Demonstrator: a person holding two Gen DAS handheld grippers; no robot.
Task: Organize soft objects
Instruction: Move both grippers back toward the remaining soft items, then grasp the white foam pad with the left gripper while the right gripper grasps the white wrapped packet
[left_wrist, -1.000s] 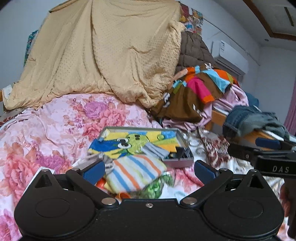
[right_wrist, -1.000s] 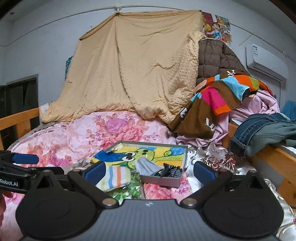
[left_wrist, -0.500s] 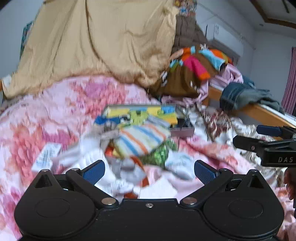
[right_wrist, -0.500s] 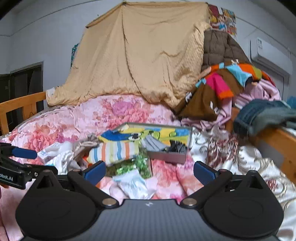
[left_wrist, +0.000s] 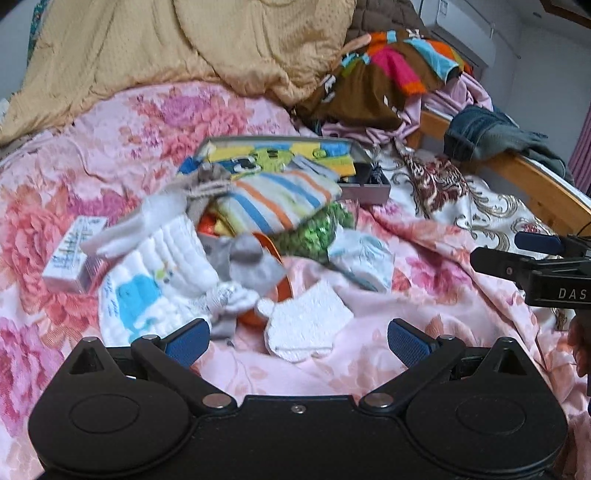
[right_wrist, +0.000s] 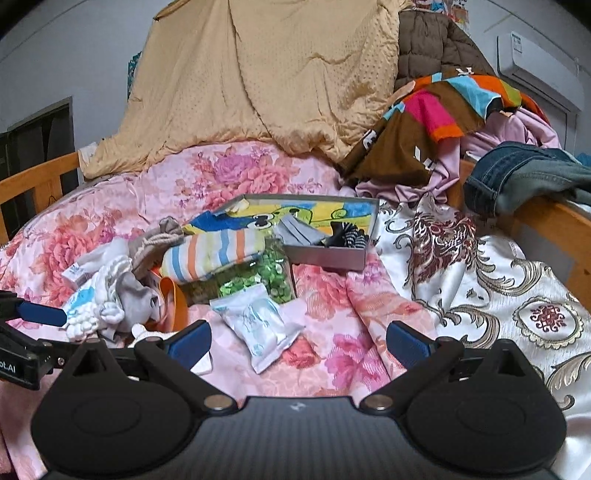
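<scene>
Both claws are spread wide with nothing in them: left gripper (left_wrist: 298, 341) hangs right over a white cloth (left_wrist: 308, 325), right gripper (right_wrist: 298, 341) over a wrapped packet (right_wrist: 260, 325). Beyond sits the sock pile, striped sock (right_wrist: 212, 254) leaning on the tray (right_wrist: 328, 256).

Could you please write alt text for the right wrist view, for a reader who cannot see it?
The open right tool hovers over a floral bedspread, empty, facing a heap of soft items: a striped sock, a white packet and a shallow box. The left tool enters at the left edge.
</scene>
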